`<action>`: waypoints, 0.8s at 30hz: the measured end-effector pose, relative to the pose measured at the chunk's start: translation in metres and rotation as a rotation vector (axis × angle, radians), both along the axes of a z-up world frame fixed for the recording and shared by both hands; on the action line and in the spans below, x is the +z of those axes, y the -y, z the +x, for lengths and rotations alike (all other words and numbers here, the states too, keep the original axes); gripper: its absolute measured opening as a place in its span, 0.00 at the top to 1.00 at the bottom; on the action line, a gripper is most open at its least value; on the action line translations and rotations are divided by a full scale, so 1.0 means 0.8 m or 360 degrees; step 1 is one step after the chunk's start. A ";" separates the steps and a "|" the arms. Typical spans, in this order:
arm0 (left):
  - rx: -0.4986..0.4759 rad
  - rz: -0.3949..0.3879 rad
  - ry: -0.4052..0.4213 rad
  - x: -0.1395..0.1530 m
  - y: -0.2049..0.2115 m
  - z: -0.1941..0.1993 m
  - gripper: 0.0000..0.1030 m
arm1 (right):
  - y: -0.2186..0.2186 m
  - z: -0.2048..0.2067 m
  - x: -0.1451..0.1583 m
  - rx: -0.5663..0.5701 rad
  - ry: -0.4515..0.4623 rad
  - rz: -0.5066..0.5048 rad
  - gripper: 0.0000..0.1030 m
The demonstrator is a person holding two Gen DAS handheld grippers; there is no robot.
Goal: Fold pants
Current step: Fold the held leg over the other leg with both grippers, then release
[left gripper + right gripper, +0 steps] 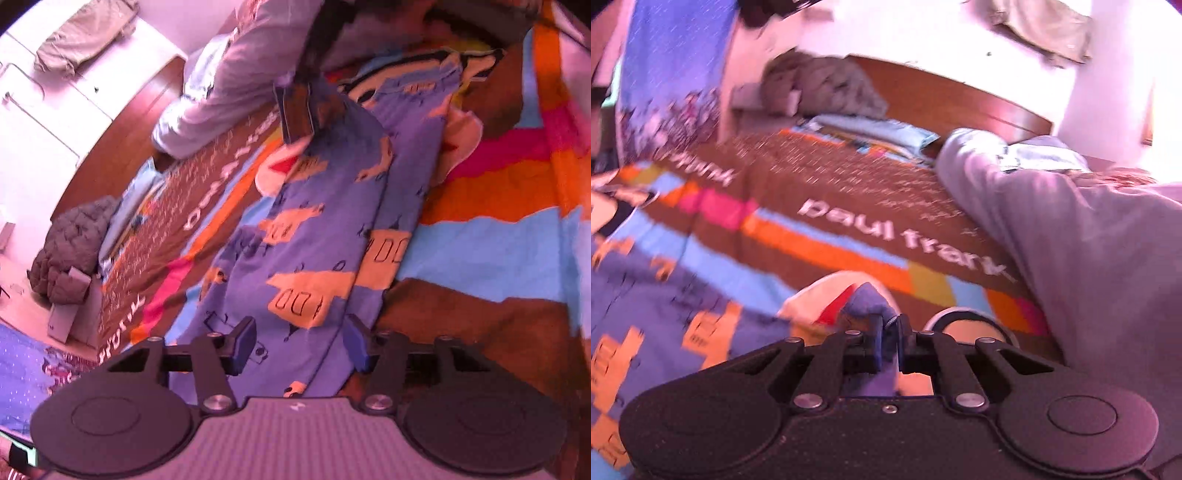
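Note:
Blue-purple pants point(314, 229) with orange patches lie lengthwise on the striped bedspread point(480, 251). My left gripper point(300, 347) stands open over their near end. The cloth runs between its blue pads point(243, 343) without being pinched. At the far end, in the left wrist view, my right gripper point(297, 114) hangs over the pants' edge. In the right wrist view my right gripper point(886, 332) is shut on a bunched fold of the pants point(868, 299), lifted a little off the bedspread point(849, 229). The rest of the pants point(683, 314) spread to the left.
A person's grey sleeve point(1089, 258) reaches across the bed from the right. A grey quilted jacket point(70, 251) and a light blue pillow point(871, 129) lie by the wooden headboard point(960, 99). White cabinets point(44, 122) with a beige garment point(85, 37) stand beyond.

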State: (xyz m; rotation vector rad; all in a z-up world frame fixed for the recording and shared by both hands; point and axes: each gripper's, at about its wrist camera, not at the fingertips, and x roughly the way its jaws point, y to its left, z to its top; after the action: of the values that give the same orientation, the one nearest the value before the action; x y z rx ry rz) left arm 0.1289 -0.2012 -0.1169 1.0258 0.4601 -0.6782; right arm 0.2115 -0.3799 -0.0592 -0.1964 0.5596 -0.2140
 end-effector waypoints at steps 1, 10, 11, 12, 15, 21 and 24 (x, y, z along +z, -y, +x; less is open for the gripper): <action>0.0005 0.0013 -0.0005 0.000 0.003 0.001 0.53 | 0.006 -0.001 0.004 -0.0016 0.0019 0.0003 0.93; -0.0006 0.0132 0.0103 -0.018 0.015 -0.012 0.99 | 0.040 -0.015 0.011 -0.0087 0.0079 0.0076 0.93; 0.0009 0.0117 0.0084 -0.016 0.015 -0.008 0.99 | 0.044 -0.016 0.011 -0.0100 0.0085 0.0093 0.93; 0.0025 0.0102 0.0060 -0.013 0.014 -0.005 0.99 | 0.049 -0.018 0.010 -0.0117 0.0090 0.0119 0.93; 0.0085 0.0032 -0.0017 0.002 0.011 0.005 1.00 | 0.058 -0.026 0.008 -0.0155 0.0099 0.0182 0.93; 0.0082 -0.0069 -0.0178 0.036 -0.002 0.008 1.00 | 0.073 -0.057 0.022 -0.0236 0.0135 0.0275 0.94; 0.0021 -0.0043 -0.0218 0.037 -0.009 0.001 1.00 | 0.082 -0.088 0.036 -0.0299 0.0139 0.0356 0.94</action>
State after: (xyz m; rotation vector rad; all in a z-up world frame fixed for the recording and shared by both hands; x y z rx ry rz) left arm 0.1297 -0.1943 -0.0871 0.9535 0.5747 -0.7436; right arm 0.1409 -0.4457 -0.0304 0.0830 0.5107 -0.3387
